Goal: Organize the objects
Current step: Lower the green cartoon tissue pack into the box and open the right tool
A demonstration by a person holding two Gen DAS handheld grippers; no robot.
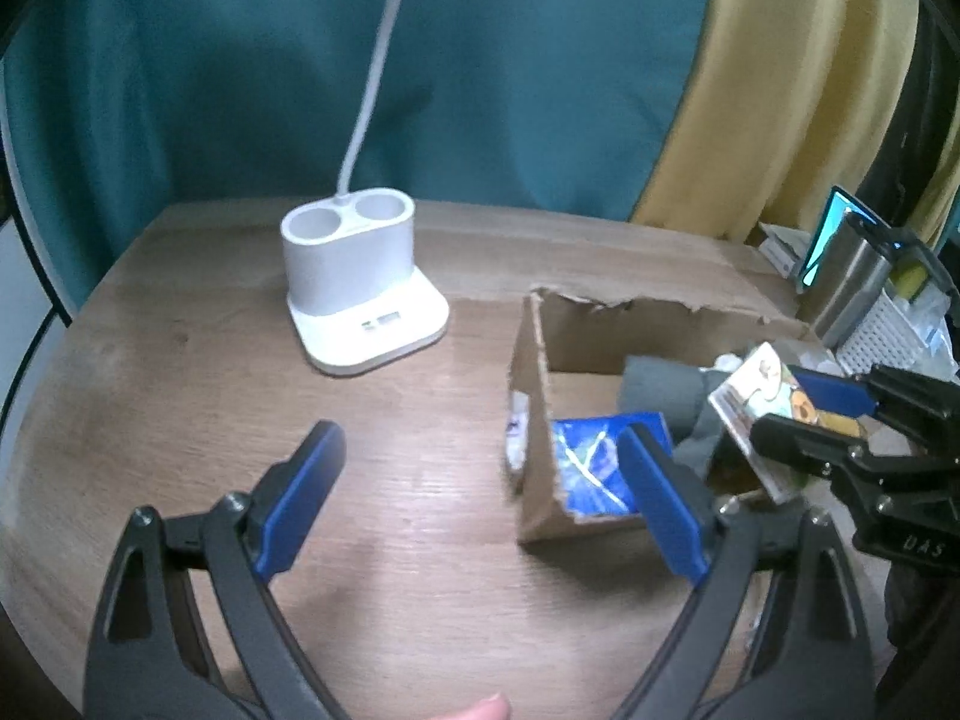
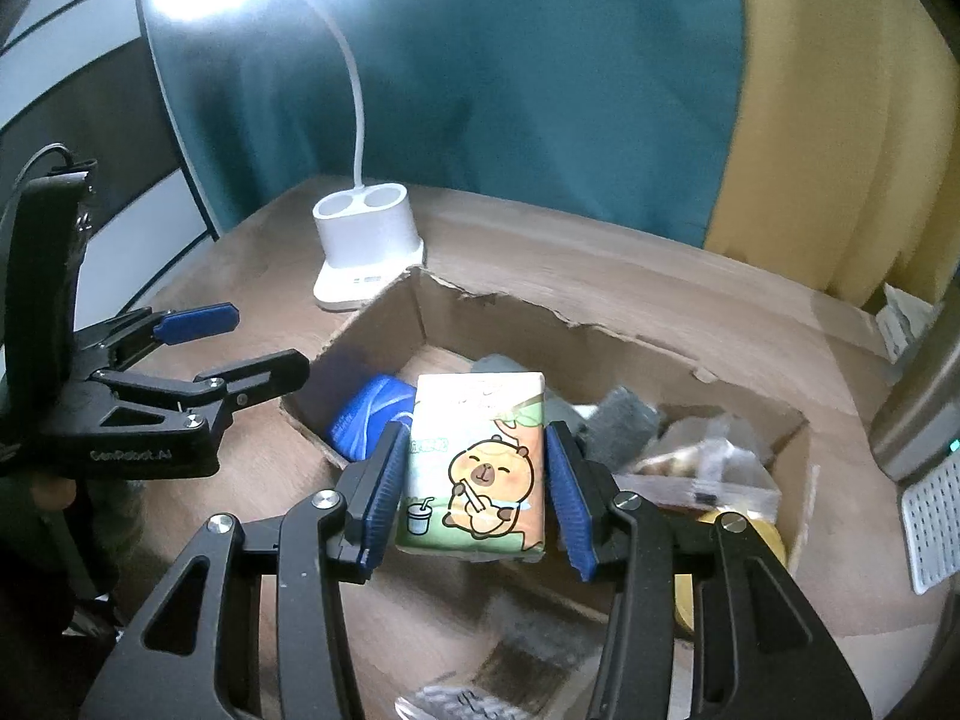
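My right gripper (image 2: 474, 480) is shut on a tissue pack (image 2: 474, 456) printed with a cartoon animal, its blue pads pressing both long sides. The pack hangs over the open cardboard box (image 2: 540, 312), which holds a blue packet (image 2: 366, 414), grey cloth (image 2: 624, 414) and other small items. In the left wrist view the same pack (image 1: 762, 390) shows in the right gripper (image 1: 804, 414) above the box (image 1: 540, 360). My left gripper (image 1: 480, 498) stands open and holds nothing, low over the wooden table just left of the box; its right finger overlaps the blue packet (image 1: 594, 468).
A white lamp base (image 1: 360, 276) with two round wells stands at the back of the table (image 1: 180, 390), its neck rising out of view. A steel container (image 1: 852, 282) and a white perforated piece (image 1: 876, 336) sit right of the box. A teal and yellow curtain hangs behind.
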